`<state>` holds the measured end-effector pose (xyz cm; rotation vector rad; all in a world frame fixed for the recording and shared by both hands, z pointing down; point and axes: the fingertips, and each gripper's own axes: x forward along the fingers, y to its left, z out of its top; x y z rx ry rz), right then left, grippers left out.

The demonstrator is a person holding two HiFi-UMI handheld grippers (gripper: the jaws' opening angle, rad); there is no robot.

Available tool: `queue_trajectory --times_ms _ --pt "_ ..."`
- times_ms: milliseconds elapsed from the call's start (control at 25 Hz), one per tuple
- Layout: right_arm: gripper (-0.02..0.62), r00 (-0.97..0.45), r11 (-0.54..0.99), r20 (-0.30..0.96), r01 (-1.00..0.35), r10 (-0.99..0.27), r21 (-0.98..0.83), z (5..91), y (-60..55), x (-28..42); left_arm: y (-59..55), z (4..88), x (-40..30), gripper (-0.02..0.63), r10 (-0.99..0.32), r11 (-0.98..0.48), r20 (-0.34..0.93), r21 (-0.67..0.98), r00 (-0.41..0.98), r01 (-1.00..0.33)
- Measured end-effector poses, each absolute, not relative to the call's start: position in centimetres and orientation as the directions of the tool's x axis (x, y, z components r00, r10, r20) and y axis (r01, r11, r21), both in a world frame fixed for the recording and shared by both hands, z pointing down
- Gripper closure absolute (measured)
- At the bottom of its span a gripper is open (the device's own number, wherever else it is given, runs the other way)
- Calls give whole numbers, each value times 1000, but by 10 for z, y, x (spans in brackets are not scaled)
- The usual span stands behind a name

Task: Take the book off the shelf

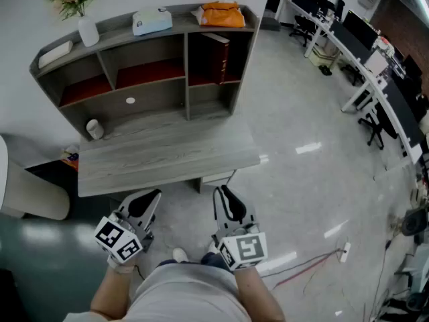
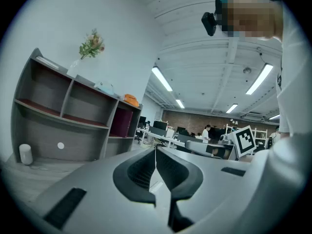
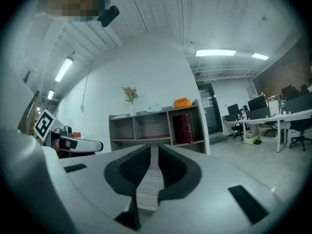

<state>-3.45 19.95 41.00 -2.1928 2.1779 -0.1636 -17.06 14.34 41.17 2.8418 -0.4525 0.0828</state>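
Standing on shelf [image 1: 186, 79]: book [image 1: 218, 59] | well ahead of left gripper [image 1: 149, 197], right gripper [image 1: 224, 194] | both clenched (empty)

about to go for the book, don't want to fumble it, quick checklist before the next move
1. Target found: ok, book stands in the right compartment of the shelf.
2. Front of book unblocked: ok.
3. Jaws of right gripper open for grasp: not ok, shut, empty.
4. Spare left gripper free: ok, shut, empty.
5. Grippers near shelf: not ok, both short of the desk.
6. Book loose enough to slide: cannot tell.
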Motion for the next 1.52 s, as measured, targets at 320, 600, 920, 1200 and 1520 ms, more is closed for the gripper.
queue_trajectory --times_ms 320,600,920,1200,1520 --pt "538 -22 19 33 -995 -999 -103 409 207 4 155 410 -124 589 -300 -921 107 226 948 -317" --pt "538 -63 61 7 -986 -998 -157 413 215 48 162 410 -85 589 -342 -910 109 210 933 -358" --pt "538 -70 64 18 -976 -997 -207 427 209 82 158 421 -56 590 -366 -895 141 218 920 -389" --pt "538 -59 51 36 -978 -998 -201 433 183 95 130 425 -44 590 -353 -896 133 236 926 -375" --pt "538 -29 17 63 -982 -998 -188 437 106 105 47 427 -36 589 -331 -898 125 262 935 -353"
